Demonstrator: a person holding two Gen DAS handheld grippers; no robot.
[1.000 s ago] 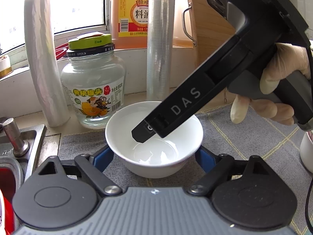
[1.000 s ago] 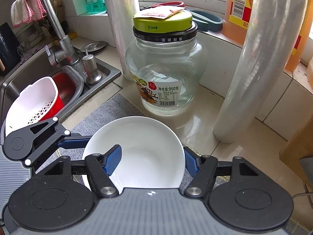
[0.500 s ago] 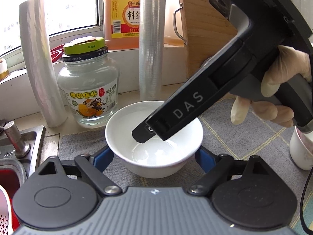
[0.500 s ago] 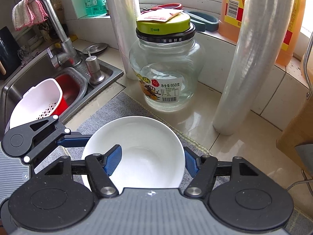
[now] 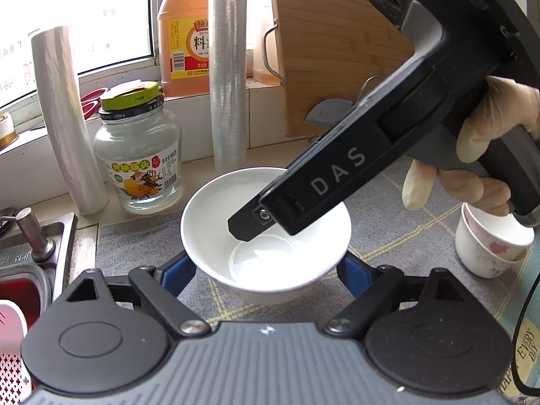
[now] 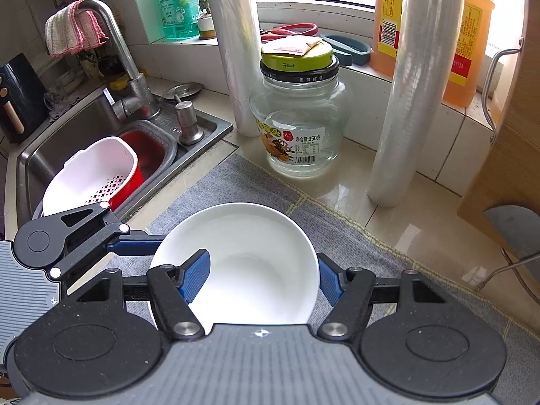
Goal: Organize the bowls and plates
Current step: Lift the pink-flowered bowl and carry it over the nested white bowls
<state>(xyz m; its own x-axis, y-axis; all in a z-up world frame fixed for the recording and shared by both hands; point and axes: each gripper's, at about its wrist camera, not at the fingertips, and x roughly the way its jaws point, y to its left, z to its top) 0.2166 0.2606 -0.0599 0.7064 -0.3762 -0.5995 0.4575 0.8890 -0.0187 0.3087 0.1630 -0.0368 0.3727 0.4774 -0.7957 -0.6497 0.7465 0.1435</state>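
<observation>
On the far left, in the right wrist view, was a steel sink (image 6: 40, 158) with a white strainer (image 6: 91, 179) sitting over a red tub (image 6: 148, 152). A tap (image 6: 114, 44) stood over it with a pink and white cloth (image 6: 72, 30) hung on top. A green bottle (image 6: 173, 0) stood on the window ledge behind.

Next came a roll of clear wrap (image 6: 236, 50), standing up. Just beside it was a glass jar (image 6: 300, 118) with a yellow-green lid. The jar looked almost empty.

In the middle was the white bowl (image 6: 249, 263). It was over a grey cloth mat (image 6: 354, 236). Both grippers held this one bowl. The left gripper (image 5: 266, 273) had its blue fingers (image 5: 179, 273) on the two outer sides of the bowl, low down, so it hugged the bowl from outside. The right gripper (image 6: 265, 278) pinched the bowl's edge: one blue finger (image 6: 195, 276) was inside the bowl and the other was outside, against the wall. In the left wrist view, the right gripper's black body reached down into the bowl, and it had the letters DAS on it. A hand in a pale glove (image 5: 472, 158) held its handle.

Further right stood a second, fatter roll of wrap (image 6: 415, 84). Behind it was a big orange bottle (image 6: 469, 44) on the ledge. A wooden board (image 5: 334, 60) leaned at the back.

On the far right, in the left wrist view, two small white cups with pink flowers (image 5: 489, 246) sat one inside the other, near the bowl but not touching it.
</observation>
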